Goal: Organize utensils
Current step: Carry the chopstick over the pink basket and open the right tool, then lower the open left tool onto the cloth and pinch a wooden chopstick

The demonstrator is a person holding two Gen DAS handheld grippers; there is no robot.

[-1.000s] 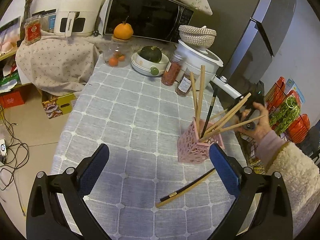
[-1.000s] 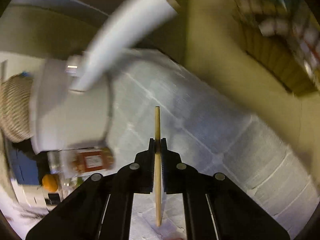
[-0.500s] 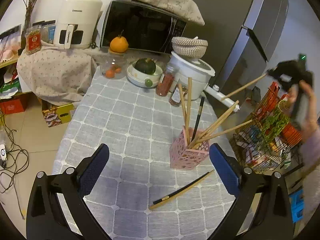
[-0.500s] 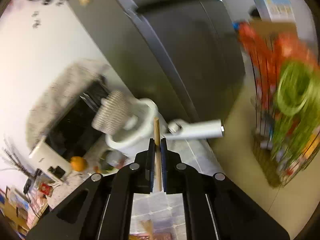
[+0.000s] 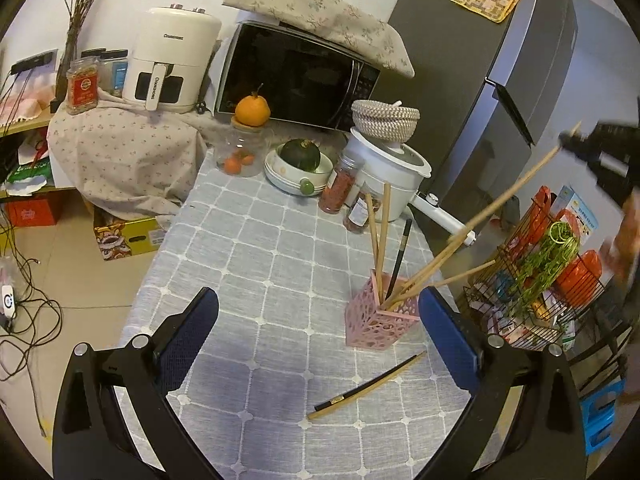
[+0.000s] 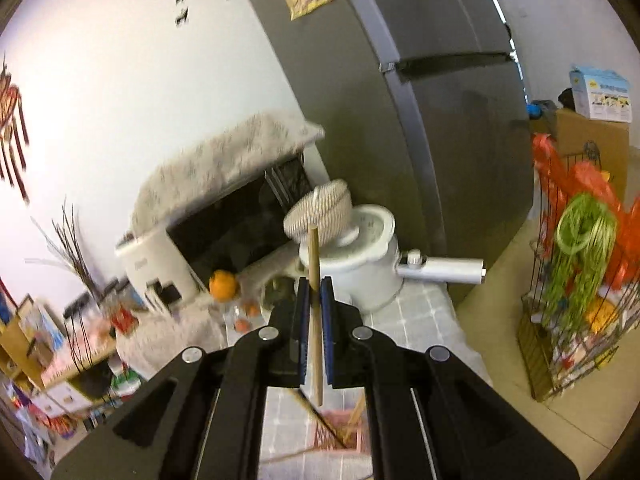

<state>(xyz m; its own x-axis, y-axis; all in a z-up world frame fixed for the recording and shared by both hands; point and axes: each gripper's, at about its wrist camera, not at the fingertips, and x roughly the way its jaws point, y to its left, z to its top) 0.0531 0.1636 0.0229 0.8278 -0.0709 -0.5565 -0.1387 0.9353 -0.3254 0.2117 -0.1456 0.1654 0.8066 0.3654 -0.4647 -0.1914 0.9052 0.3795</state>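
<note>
Table covered in a grey-blue checked cloth [image 5: 256, 248] with white grid lines. On it: pink perforated square utensil holder [image 5: 376, 320] near the right edge, upright; one black-and-wood chopstick [image 5: 366, 386] lying flat just in front of the holder. At the far end: clear glass jar [image 5: 240, 152] with an orange on its lid, stacked white bowls [image 5: 296, 176], two red spice jars [image 5: 340, 186], white electric pot [image 5: 390, 172] with a long handle.

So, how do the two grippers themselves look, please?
Both look alike. The left gripper has glossy black angular arms with silver round bolts and dark blue textured pads. The right gripper shows the same black body, bolts and blue pads. No cables visible.
</note>
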